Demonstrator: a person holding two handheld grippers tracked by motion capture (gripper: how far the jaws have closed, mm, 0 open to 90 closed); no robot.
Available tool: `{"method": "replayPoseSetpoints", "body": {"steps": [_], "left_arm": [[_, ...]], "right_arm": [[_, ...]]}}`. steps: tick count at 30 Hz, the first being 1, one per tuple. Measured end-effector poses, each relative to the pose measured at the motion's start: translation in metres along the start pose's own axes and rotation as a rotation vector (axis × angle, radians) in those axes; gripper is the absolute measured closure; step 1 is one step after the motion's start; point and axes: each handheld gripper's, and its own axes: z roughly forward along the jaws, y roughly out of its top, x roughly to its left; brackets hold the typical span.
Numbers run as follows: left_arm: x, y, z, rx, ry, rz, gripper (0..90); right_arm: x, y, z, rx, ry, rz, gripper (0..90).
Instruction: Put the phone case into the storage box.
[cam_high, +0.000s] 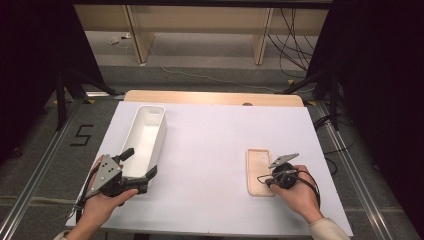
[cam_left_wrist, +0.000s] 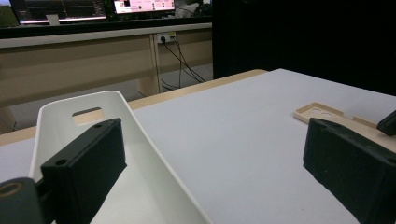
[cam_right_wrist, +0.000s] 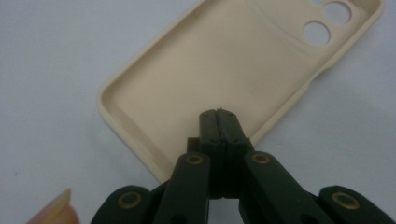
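Partly hidden: phone case (cam_right_wrist: 219, 70) behind right gripper (cam_right_wrist: 218, 114).

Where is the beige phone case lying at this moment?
In the high view the phone case lies flat on the white table, right of the white bin, directly under the right gripper.

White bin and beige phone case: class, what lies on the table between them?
Nothing: between the white bin and the phone case, the high view shows only bare white table.
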Motion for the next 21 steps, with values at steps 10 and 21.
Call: {"method": "replayPoseSetpoints", "body": {"steps": [10, 21], "left_arm": [[0.0, 0.0, 0.0, 0.0, -0.001, -0.001, 5.3], [0.0, 0.001, 0.001, -0.003, 0.003, -0.001, 5.3]], "right_arm": [[0.001, -0.001, -0.001, 0.007, 0.009, 0.024, 90.0], [0.0, -0.004, -0.018, -0.21, 0.014, 0.04, 73.3]]}}
